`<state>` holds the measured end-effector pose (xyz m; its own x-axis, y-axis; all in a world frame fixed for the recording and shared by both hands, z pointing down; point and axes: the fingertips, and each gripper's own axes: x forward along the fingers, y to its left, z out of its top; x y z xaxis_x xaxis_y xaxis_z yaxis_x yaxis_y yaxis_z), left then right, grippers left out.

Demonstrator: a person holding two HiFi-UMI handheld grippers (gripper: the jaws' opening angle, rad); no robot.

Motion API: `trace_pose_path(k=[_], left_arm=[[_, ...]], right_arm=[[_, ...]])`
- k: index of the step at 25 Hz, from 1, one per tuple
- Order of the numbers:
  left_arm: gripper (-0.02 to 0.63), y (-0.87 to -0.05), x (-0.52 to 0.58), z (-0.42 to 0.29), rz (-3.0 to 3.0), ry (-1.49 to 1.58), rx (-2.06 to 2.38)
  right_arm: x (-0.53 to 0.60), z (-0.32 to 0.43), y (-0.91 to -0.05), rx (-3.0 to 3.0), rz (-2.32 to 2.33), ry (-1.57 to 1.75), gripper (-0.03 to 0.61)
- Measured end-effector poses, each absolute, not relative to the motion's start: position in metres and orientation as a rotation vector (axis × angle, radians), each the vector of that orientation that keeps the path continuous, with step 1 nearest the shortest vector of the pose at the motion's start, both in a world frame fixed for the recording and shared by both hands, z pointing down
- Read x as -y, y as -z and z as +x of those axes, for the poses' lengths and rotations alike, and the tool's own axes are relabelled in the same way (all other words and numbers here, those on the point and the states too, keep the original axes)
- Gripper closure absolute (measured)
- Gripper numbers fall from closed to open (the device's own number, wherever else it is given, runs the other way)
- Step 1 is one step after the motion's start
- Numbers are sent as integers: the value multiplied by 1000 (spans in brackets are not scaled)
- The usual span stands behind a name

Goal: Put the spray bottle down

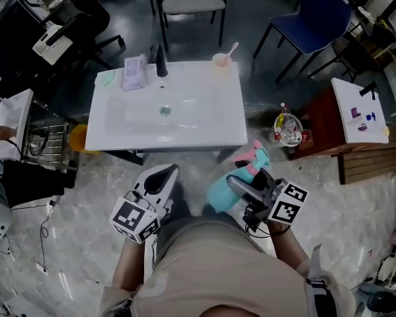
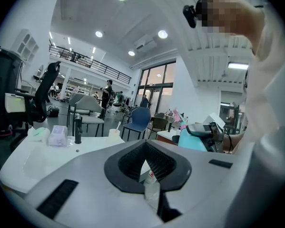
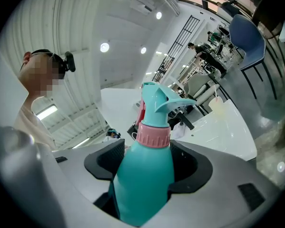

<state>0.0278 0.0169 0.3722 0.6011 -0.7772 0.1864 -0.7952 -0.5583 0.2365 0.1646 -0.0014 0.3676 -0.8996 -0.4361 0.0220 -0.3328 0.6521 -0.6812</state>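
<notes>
- Teal plastic with a pink collar: the spray bottle is in the air, below the near edge of the white basin top in the head view, over the floor and not on any surface.
- The right gripper has it clamped by the body. In the right gripper view the dark pads press both sides of the bottle below the collar, and the trigger head sticks out past the jaws.
- The left gripper is held low beside the person's waist. Its jaws are drawn nearly together with only a thin slit between them, and it holds nothing.
- The basin top is a glossy white slab with a shallow bowl and a drain at its centre.
- Along its far edge stand a black tap, a pale purple packet, a small green item and a pinkish cup with a utensil in it.
- The floor is polished grey stone with pale veins, and cables trail over it at the left.
- A blue chair and a grey-seated chair stand beyond the basin.
- At the right, clear plastic bottles sit on the floor beside a reddish-brown wooden stand carrying a white board.
</notes>
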Motion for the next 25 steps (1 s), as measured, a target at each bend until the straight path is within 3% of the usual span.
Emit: trace_pose_path(k=[25], left_arm=[[604, -391, 49, -8, 2561, -53, 1173]], right_arm=[[61, 135, -365, -2771, -824, 989, 305]])
